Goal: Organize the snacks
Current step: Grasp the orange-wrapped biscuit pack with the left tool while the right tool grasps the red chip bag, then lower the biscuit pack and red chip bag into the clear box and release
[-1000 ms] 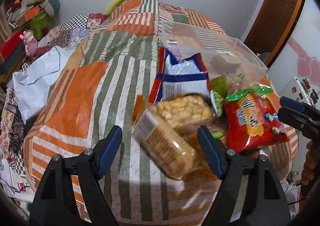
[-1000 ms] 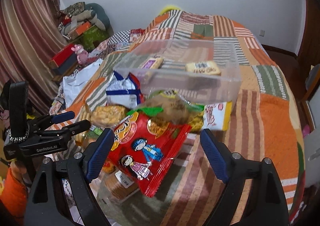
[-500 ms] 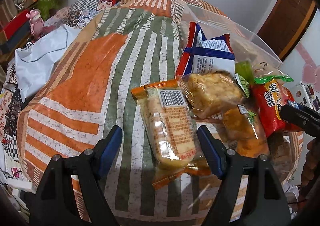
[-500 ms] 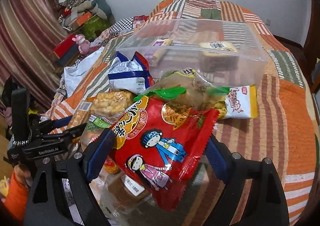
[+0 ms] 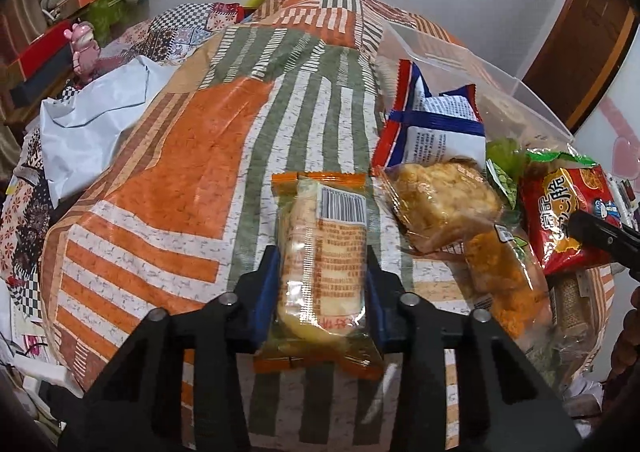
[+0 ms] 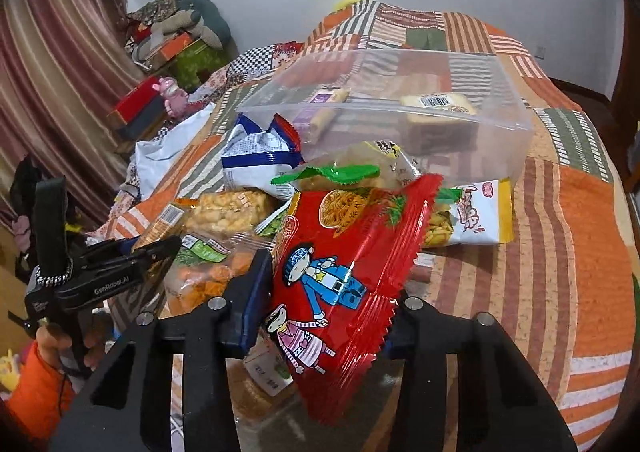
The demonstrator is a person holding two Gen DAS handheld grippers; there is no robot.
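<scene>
1. Snacks are sitting in a loose pile on the near edge of the patchwork bedspread [image 5: 192, 179], just in front of the clear plastic bin [image 6: 516, 139]; I'm judging the bin is the destination, since two packets are already lying inside it.
2. I'm holding the orange-trimmed cracker pack [image 5: 324, 252] with the left gripper [image 5: 322, 292], blue pads pressing on both long sides near its lower end. Gripping across the narrow width is keeping the pack from folding.
3. The pack is lying lengthwise along the fingers, barcode up. I can't tell whether it's lifting off the cloth yet.
4. I'm clamping the red noodle-snack bag [image 6: 344, 272] with the right gripper [image 6: 320, 312], fingers closing on its lower part. The bag is standing tilted, top corner leaning toward the bin, so it looks raised off the pile.
5. Around them: a clear pack of puffed rice squares [image 5: 444, 203] is touching the blue-and-white bag [image 5: 432, 127], and an orange crunchy-snack pack [image 5: 504, 284] is lying just beside the cracker pack.
6. A green-topped clear bag [image 6: 360, 167] and a yellow-edged packet [image 6: 472, 219] are resting against the bin's front wall.
7. Judgement: sorting is barely starting, most packs are outside the bin. Risk: the slick red bag is slipping easily if the pinch is only catching film.
</scene>
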